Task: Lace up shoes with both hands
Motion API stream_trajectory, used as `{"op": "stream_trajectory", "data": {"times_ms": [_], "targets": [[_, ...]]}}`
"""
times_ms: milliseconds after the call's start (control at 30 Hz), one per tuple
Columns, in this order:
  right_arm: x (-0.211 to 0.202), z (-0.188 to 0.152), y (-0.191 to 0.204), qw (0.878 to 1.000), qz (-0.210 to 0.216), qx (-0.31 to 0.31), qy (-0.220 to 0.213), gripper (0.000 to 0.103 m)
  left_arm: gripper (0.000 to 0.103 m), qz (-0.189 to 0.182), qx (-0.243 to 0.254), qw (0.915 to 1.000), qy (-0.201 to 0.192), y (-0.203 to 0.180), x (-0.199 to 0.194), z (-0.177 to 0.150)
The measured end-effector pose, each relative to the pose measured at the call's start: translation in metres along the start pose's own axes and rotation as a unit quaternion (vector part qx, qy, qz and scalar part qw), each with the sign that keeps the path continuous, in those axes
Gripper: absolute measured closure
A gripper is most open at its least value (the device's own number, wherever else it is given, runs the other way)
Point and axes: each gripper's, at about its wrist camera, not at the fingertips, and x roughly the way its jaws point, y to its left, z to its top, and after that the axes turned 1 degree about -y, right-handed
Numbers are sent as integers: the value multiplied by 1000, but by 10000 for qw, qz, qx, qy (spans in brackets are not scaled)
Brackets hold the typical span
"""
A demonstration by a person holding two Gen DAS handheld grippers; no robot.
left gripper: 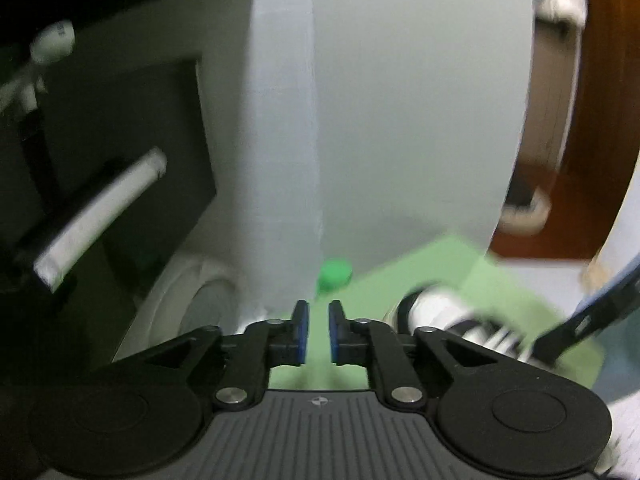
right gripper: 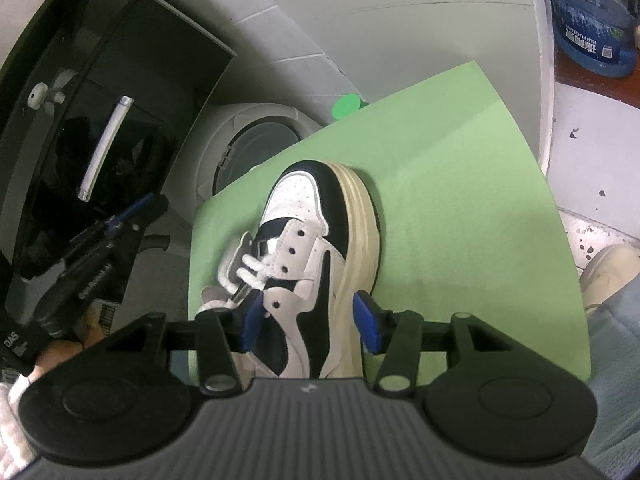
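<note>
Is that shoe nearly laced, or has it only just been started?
Only just started. Done: the white lace crosses low down, nearest the ankle. In hand: the right gripper straddles the shoe, one pad beside the lace and the other by the sole; whether it presses I cannot tell. The left gripper holds nothing, its pads a little apart. Left: three empty eyelets towards the toe, then the knot.

Home laundry corner, washing machine [right gripper: 256,148], tiled floor [right gripper: 592,160]

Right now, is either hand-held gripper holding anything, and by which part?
Right hand-held gripper straddles the sneaker at its sides, sole to laced side; contact unclear. Left hand-held gripper holds nothing.
</note>
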Motion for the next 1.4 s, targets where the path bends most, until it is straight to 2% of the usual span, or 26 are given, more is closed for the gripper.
{"op": "stream_trajectory", "data": {"times_ms": [100, 200, 233, 333, 467, 633, 700, 733, 767, 867, 967, 1000, 1067, 1133, 1233, 1400], "targets": [[-1, 0, 0, 10000, -7, 0, -27, 49, 89, -134, -262, 9968, 742, 14, 16, -13], [-3, 0, -1, 10000, 16, 27, -57, 49, 82, -322, -440, 9928, 1063, 20, 12, -16], [-4, 1, -1, 10000, 23, 33, -62, 49, 76, -414, -489, 9907, 1197, 20, 10, -18], [-3, 1, 0, 10000, 47, 58, -44, 49, 75, -618, -731, 9805, 1717, 11, 8, -32], [0, 2, 3, 9999, 125, 15, -17, 49, 76, -512, -699, 9676, 2374, -9, 13, -58], [-1, 3, 7, 9998, 175, -53, -31, 49, 75, -195, -137, 9604, 2777, -36, 25, -70], [-2, 4, 6, 9998, 164, -25, -57, 49, 77, -161, -67, 9624, 2709, -39, 25, -70], [-3, 4, 4, 9999, 156, 2, -74, 49, 96, -199, -105, 9625, 2703, -39, 22, -68], [-4, 4, 3, 9998, 149, 24, -89, 49, 100, -213, -158, 9627, 2694, -38, 21, -68], [-7, 4, 2, 9998, 134, 44, -128, 49, 100, -217, -525, 9653, 2550, -28, 18, -63], [-12, 3, 7, 9997, 65, -77, -229, 49, 100, -375, -1520, 9663, 2044, 0, 0, -43], [-15, 2, 11, 9994, 13, -192, -291, 49, 100, -425, -1860, 9637, 1869, 10, -7, -38], [-24, -2, 22, 9974, -140, -545, -452, 49, 100, -642, -2572, 9529, 1473, 28, -24, -29], [-35, -9, 36, 9931, -204, -989, -594, 49, 100, -819, -2967, 9432, 1246, 36, -36, -26], [-49, -25, 64, 9825, -144, -1706, -737, 49, 100, -1042, -3253, 9339, 1053, 37, -50, -22], [-55, -56, 92, 9738, -28, -2152, -729, 49, 100, -1291, -3326, 9314, 727, 39, -74, -5]]}}
